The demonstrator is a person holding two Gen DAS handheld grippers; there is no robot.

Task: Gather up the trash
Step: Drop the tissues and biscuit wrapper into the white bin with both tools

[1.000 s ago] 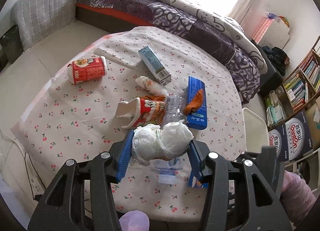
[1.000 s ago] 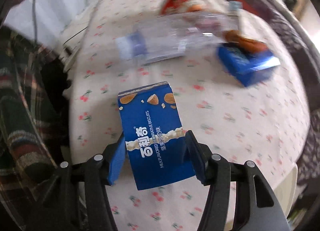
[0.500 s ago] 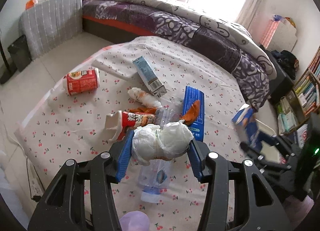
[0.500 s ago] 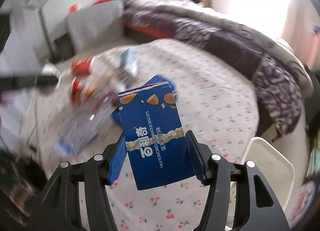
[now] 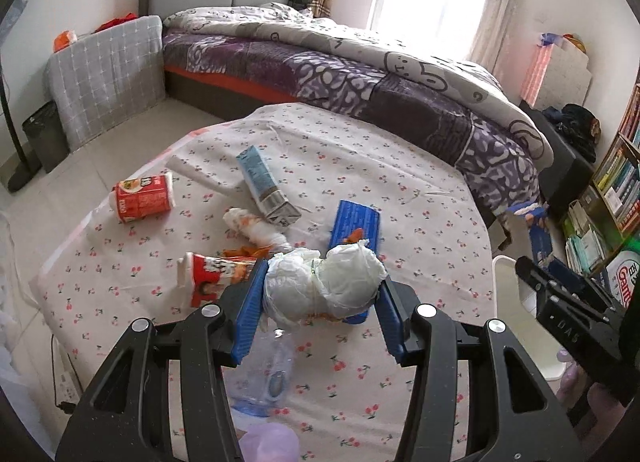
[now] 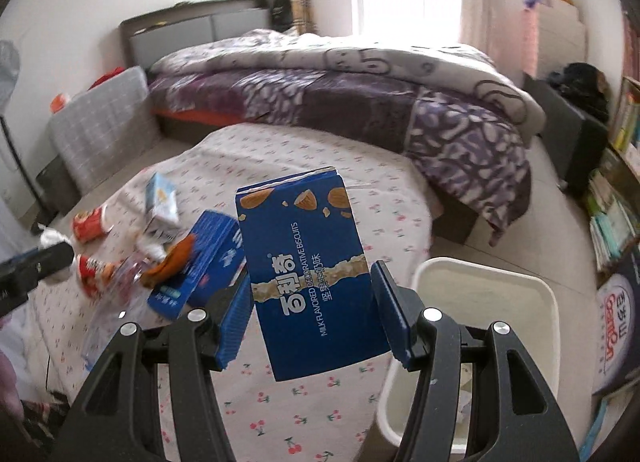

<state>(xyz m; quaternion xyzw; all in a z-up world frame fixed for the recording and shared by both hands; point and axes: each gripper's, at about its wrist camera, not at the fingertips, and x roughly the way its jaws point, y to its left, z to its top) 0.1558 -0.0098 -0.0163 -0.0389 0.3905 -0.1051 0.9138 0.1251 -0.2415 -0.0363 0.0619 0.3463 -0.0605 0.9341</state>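
Just left of the white bin point(image 6: 486, 282), the right gripper point(image 6: 314, 312) pinches a blue biscuit box point(image 6: 308, 274) across its width, the box's long axis running forward and up away from the jaws. The bin's open mouth lies to the right of and below the box, so the drop, as I judge it, calls for a short swing right; this is the hand nearer the bin. Farther left of the bin, the left gripper point(image 5: 320, 312) is clamped on a white wad of tissue and plastic point(image 5: 324, 286), held above the table. Beyond that, still on the cherry-print tablecloth point(image 5: 400, 181) to the bin's left, more trash waits: a clear plastic bottle point(image 5: 272, 374) beneath the left jaws, a flat blue box point(image 5: 354, 221) with orange peel on it, a crushed red cup point(image 5: 208, 276), a stained tissue point(image 5: 250, 225), a light-blue carton point(image 5: 264, 185) and a red noodle cup point(image 5: 142, 197) farthest out. Behind the table, a bed with a purple quilt point(image 5: 360, 77) stands under a bright window; bookshelves point(image 5: 612, 189) lie past the bin on its right.
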